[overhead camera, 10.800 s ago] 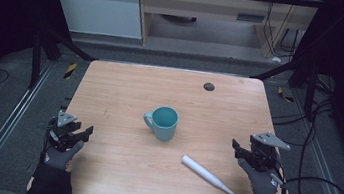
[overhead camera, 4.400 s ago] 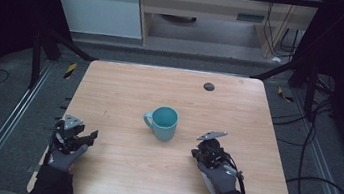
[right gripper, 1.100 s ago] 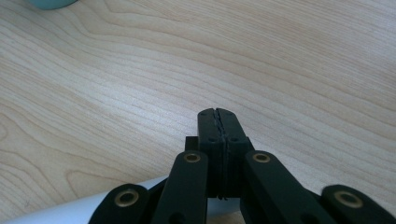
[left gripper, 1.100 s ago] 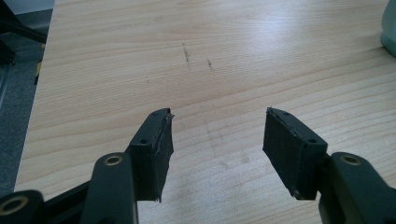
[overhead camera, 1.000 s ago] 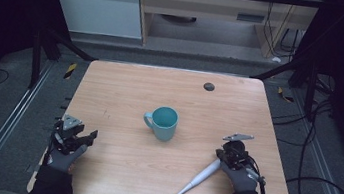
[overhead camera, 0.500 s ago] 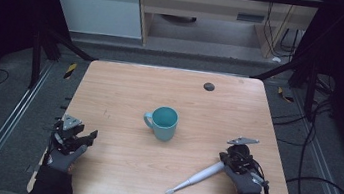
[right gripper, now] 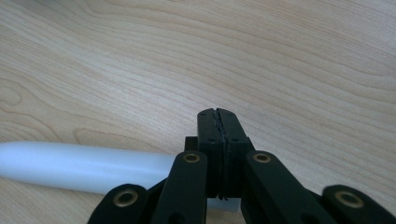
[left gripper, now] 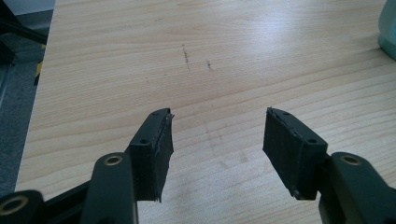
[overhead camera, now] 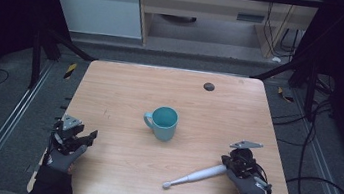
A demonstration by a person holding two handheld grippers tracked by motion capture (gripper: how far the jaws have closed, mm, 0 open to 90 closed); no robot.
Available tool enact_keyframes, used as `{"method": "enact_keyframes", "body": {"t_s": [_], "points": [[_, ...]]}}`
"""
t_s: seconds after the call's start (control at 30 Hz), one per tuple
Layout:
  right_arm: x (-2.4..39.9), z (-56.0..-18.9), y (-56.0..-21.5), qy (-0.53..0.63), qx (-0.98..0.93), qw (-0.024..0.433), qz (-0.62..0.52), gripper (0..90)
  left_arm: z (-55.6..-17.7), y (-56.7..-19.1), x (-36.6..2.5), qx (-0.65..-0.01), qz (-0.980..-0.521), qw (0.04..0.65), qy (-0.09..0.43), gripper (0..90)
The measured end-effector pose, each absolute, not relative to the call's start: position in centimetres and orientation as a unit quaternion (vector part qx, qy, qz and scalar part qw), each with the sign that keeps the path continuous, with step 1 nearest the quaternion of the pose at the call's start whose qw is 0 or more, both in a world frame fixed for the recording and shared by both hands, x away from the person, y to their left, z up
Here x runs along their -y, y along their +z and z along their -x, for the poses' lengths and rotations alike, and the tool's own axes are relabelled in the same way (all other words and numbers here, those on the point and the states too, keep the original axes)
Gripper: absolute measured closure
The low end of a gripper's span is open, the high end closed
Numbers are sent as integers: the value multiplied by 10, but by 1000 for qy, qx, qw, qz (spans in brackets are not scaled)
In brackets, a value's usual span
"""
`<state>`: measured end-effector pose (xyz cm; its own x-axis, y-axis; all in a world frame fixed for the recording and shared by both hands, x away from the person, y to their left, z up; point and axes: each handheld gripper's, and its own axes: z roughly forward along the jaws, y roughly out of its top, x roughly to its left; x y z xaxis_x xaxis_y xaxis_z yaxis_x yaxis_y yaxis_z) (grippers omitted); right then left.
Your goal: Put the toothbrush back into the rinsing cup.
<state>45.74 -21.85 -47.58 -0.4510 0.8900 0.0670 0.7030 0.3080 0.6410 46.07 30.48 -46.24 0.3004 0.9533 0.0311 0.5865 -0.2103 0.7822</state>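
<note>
A white stick lies slanted on the wooden table near the front right, its thin tip pointing to the front left. My right gripper is at the stick's thick end with its jaws pressed together. In the right gripper view the shut gripper stands over the stick, whose end runs under the jaws. A teal mug stands upright mid-table, handle to the left. My left gripper rests at the front left, open, with bare wood between its pads. The mug's edge shows at that view's top right.
A small dark round disc sits near the table's far edge, right of centre. The table is ringed by black frame bars, rails and cables on the floor. Bare wood lies between the mug and both grippers.
The stick has swung about its thick end at my right gripper, and its thin tip has moved left and away from the front edge. The left gripper has stayed put.
</note>
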Motion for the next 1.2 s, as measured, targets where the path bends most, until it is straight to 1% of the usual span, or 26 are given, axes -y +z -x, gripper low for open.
{"method": "enact_keyframes", "body": {"t_s": [1.2], "points": [[222,-427,-476,306,-808,133,-485,883,-459,-462,-304,-526,-730,344,267,416]]}}
